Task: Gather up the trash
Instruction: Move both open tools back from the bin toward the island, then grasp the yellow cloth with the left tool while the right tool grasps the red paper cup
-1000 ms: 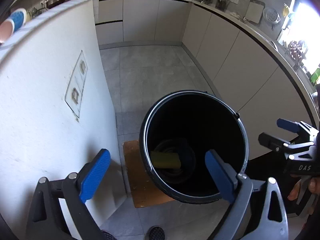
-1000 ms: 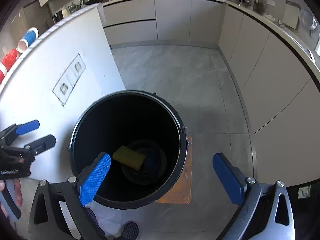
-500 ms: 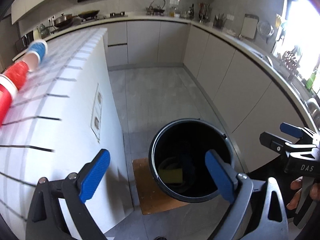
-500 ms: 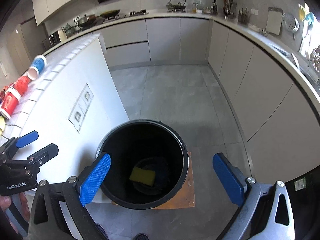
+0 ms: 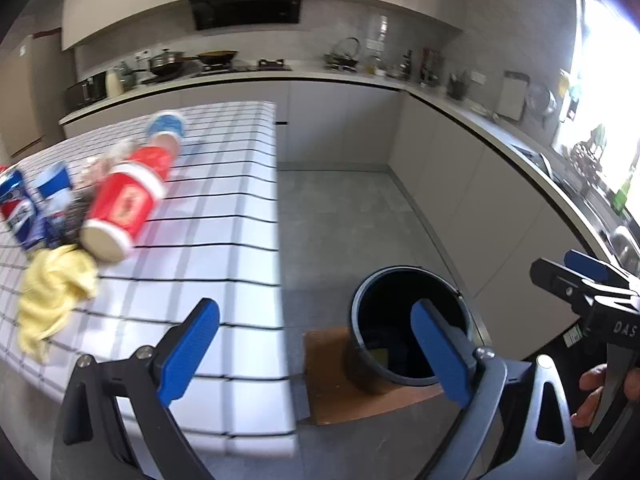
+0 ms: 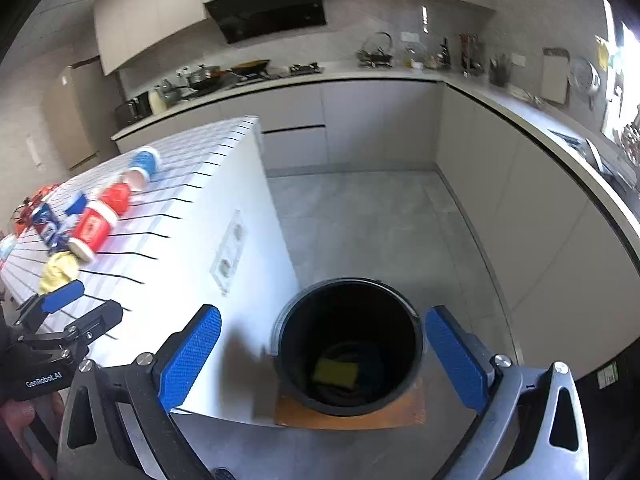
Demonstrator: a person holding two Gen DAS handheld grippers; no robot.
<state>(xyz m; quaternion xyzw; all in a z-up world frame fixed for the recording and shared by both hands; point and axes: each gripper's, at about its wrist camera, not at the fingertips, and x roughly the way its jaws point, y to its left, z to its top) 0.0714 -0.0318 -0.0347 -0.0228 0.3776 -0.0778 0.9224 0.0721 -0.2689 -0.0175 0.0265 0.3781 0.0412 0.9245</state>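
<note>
A black bin (image 6: 348, 352) stands on a brown board on the floor, with a yellow sponge (image 6: 335, 372) at its bottom. The bin (image 5: 408, 344) sits beside a white tiled counter (image 5: 224, 216). On the counter lie a red cup (image 5: 122, 208), a second red cup (image 5: 158, 158), a blue cup (image 5: 166, 124), a yellow cloth (image 5: 54, 300) and blue wrappers (image 5: 24, 208). My left gripper (image 5: 316, 354) is open and empty above the counter's edge. My right gripper (image 6: 324, 356) is open and empty above the bin. The red cup (image 6: 92, 230) and yellow cloth (image 6: 60, 272) show far left.
Grey cabinets (image 6: 500, 200) run along the back and right walls, with pots and utensils on their worktop (image 5: 224, 60). A grey tiled floor (image 6: 372, 224) lies between counter and cabinets. A socket plate (image 6: 230, 256) is set in the counter's side. A hand (image 5: 600, 392) holds the right gripper's handle.
Both grippers have risen away from the bin, which now looks smaller and lower. The left view has swung up and left, bringing the countertop and its cups and cloth into sight.
</note>
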